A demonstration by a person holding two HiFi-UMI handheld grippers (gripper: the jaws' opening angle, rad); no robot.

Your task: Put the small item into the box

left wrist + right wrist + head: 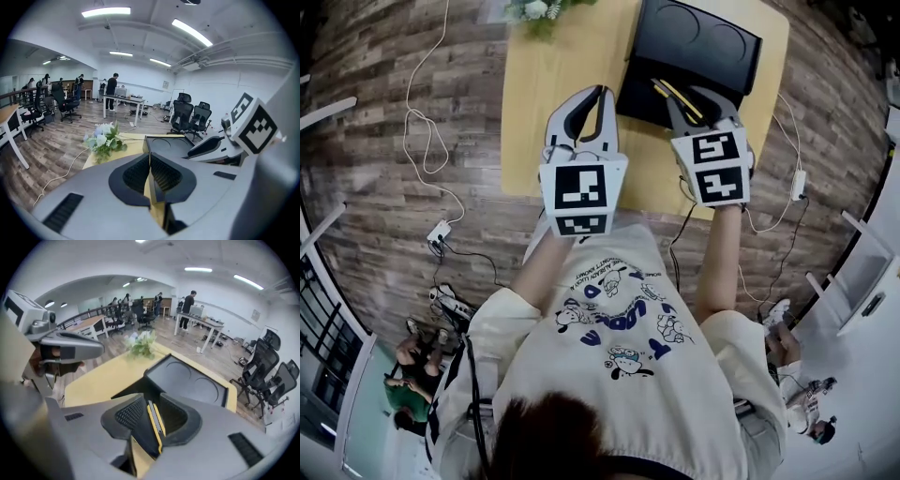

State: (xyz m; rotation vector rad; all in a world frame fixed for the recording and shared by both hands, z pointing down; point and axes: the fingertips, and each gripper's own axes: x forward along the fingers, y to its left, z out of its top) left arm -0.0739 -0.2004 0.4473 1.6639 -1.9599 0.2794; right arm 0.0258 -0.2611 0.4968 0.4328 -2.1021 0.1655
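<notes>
A slim yellow and black utility knife sits between the jaws of my right gripper, which is shut on it. In the right gripper view the knife runs along the pads of that gripper, above the near edge of the black box. The box lies open on the far part of the yellow table, its lid showing two round recesses. My left gripper hovers beside it over the table, pads together and holding nothing. Seen from its own camera, the left gripper points toward the box.
A bunch of artificial flowers lies at the table's far left corner. White cables and a power strip trail over the wooden floor. Office chairs and desks stand further back, with people in the distance.
</notes>
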